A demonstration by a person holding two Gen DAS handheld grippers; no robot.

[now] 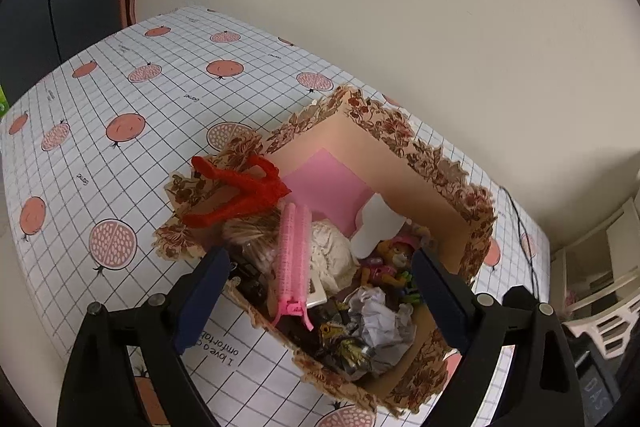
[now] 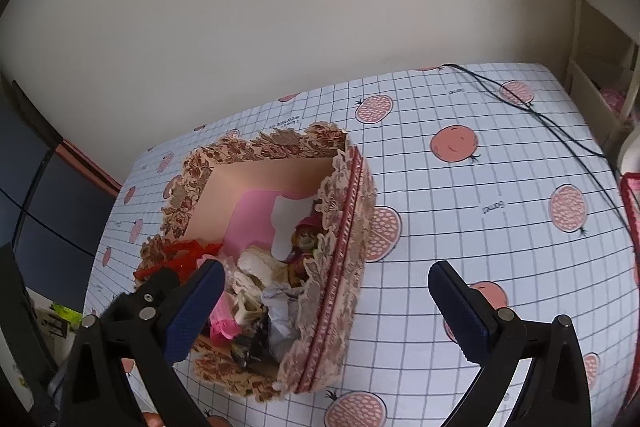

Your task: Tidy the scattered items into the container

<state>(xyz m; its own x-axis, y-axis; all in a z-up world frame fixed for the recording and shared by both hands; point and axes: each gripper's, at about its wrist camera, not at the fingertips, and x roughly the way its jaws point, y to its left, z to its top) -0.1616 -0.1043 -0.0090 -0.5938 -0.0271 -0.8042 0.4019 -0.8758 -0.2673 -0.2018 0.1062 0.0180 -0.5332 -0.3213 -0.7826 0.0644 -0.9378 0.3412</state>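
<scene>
- The cardboard box with a brown floral lace-cut rim stands on the table with a white grid cloth printed with pink pomegranates, near the wall.
- Inside the box lie a pink plastic hair roller, a crumpled ball of white paper, a small toy figure with a pink hat, a cream lace piece and dark shiny wrappers.
- A red fuzzy pipe-cleaner bundle rests across the left rim of the box, partly outside.
- The left gripper hovers above the box, its blue-padded jaws spread wide and holding nothing.
- The right gripper is also wide apart and holds nothing; its left finger is over the box, the right finger over the cloth.
- A thin black cable lies on the far right part of the table.
</scene>
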